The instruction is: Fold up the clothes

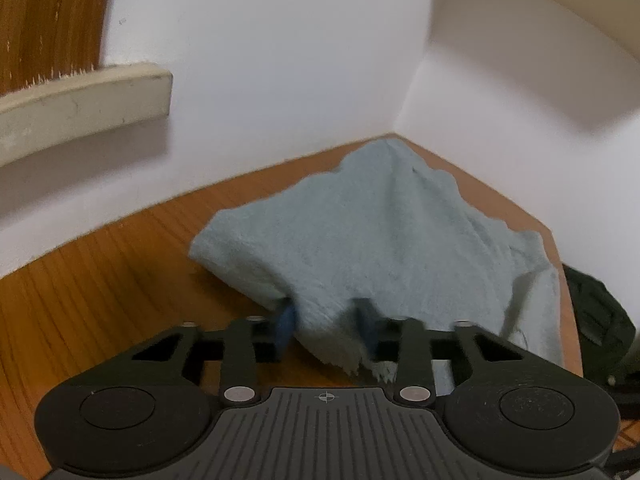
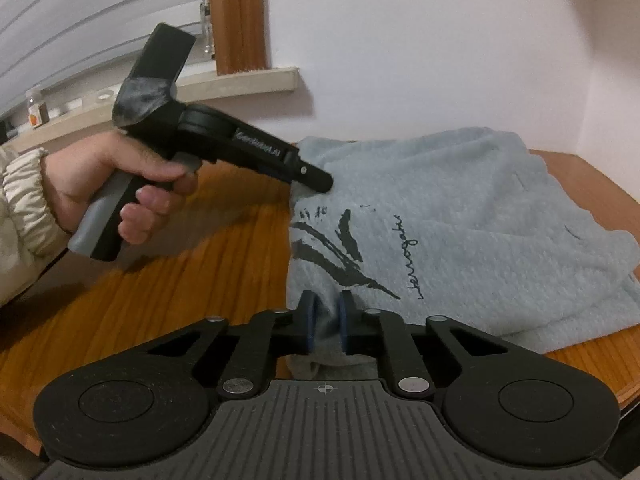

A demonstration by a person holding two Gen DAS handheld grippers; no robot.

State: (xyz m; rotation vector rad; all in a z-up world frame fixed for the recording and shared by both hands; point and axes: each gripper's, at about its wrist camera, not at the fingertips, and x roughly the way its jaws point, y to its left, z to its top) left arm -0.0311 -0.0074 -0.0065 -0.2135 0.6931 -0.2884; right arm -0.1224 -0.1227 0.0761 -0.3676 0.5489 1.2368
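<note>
Right jaws: the right gripper [image 2: 326, 322] has its blue pads [image 2: 308, 320] drawn in narrow on a fold at the near left corner of the light blue garment [image 2: 460, 240]; cloth fills the gap between them.
Left jaws: the left gripper [image 1: 326, 326] stands a little wider, its blue pads [image 1: 285, 324] on either side of a thick bunch of the garment's [image 1: 380, 240] edge, and the cloth lifts up from them like a tent.
Left hand: in the right wrist view a hand [image 2: 120, 184] in a cream quilted sleeve [image 2: 20, 208] grips the left gripper's handle; the tool's tip meets the garment's left edge, farther back than the right gripper.
Garment: it lies bunched in rough folds on the far right part of the wooden desk [image 2: 180, 280], reaching back to the corner where the two white walls [image 1: 280, 60] meet. A dark brush-stroke print [image 2: 340, 256] and a line of script face up near the right jaws.
Beyond: a pale window sill [image 2: 240, 84] runs along the wall behind the desk's left side, with blinds [image 2: 80, 20] above it.
</note>
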